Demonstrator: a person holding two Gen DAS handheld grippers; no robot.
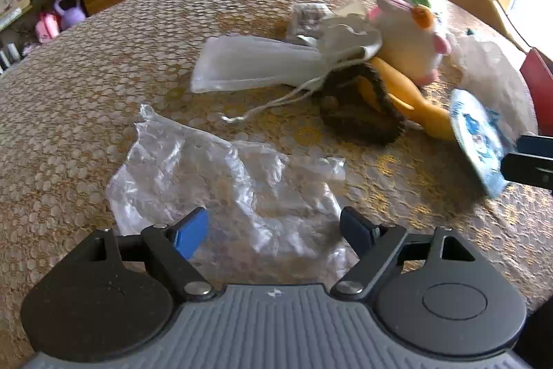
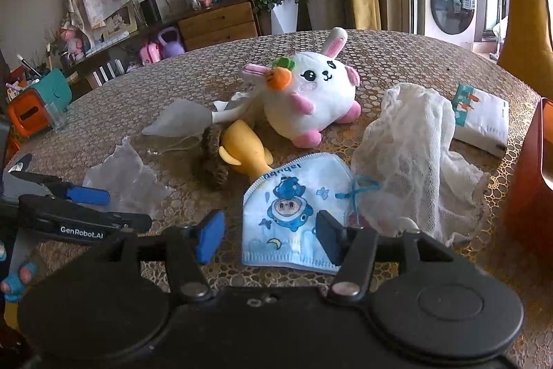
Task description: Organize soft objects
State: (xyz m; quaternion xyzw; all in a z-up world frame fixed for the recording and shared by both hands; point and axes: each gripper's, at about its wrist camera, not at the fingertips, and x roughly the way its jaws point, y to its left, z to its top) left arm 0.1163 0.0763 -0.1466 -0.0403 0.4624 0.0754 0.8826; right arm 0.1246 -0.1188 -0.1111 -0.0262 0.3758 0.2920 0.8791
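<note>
soft stuff was all loose on the table (image 2: 397, 47): bunny (image 2: 311, 92), face mask (image 2: 293, 206), lace cloth (image 2: 414, 140), plastic bag (image 1: 221, 182). nothing looked sorted yet. my left gripper (image 1: 274, 229) sat apart over the bag, right gripper (image 2: 269, 237) apart around the mask, gripping nothing.

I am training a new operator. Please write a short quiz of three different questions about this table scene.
1. True or false: the left gripper holds the clear plastic bag.
2. What lies between the right gripper jaws: A face mask, B plush rabbit, C tissue pack?
3. Which thing does the yellow rubber toy pass through?

Key: 1 false, jaws open above it. 2 A. 3 The brown ring.
</note>
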